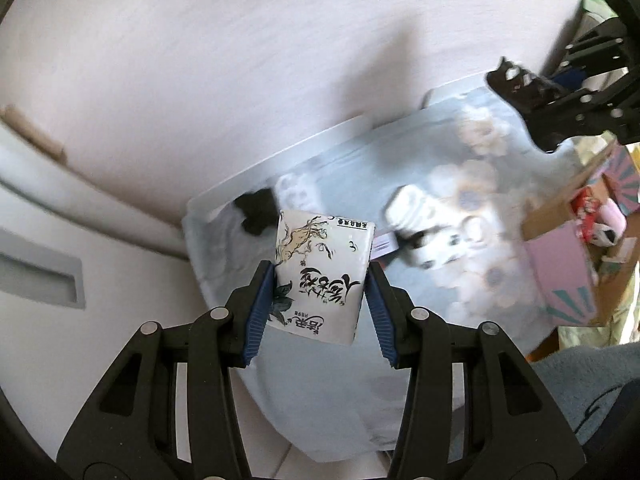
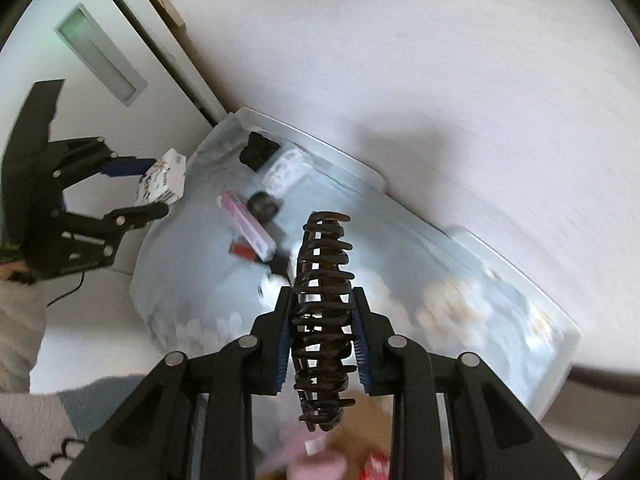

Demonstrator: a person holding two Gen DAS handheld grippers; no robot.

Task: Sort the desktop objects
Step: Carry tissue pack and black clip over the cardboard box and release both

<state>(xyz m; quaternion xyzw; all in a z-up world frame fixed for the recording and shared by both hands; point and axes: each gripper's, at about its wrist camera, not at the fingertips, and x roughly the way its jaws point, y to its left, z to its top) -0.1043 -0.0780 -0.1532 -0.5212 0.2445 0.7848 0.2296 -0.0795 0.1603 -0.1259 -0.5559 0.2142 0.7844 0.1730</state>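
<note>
Above the pale blue table (image 1: pixel 328 392), the left gripper (image 1: pixel 320 292) pinches a white tissue pack (image 1: pixel 322 276) between its blue pads (image 1: pixel 262 312), holding it clear of the surface. The right gripper (image 2: pixel 323 312) clamps a dark brown hair claw (image 2: pixel 323 320) by its middle, also lifted off the table. Below lie a pink box (image 2: pixel 248 222), a black lump (image 2: pixel 258 148) and a white bottle (image 1: pixel 416 208). A cardboard box (image 1: pixel 560 216) stands at the table's edge.

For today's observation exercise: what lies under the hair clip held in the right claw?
Under the hair clip, gripped in the right claw, the pale blue floral table cover shows. Lower down come blurred cardboard, pink and red shapes. The clip hides whatever lies directly beneath it.
</note>
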